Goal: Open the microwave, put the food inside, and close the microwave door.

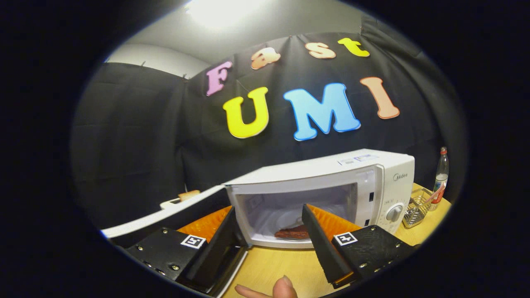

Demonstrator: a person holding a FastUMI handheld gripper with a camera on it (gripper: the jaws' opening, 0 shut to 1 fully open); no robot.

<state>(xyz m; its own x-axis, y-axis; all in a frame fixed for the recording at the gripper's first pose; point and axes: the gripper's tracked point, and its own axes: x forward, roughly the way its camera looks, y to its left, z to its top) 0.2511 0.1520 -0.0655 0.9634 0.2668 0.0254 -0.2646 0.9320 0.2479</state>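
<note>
One microwave (pixel 331 182) stood on the table (pixel 281 265), with one piece of food (pixel 292 232) inside it. One bottle (pixel 441 174) and one wire basket (pixel 416 207) stood beside it. Two fingers (pixel 319 240), spread apart, belonged to one gripper (pixel 265 215).

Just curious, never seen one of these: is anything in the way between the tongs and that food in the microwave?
No. In the gripper view the open tongs face bare wooden table, then the microwave's open front; the food lies inside.
</note>
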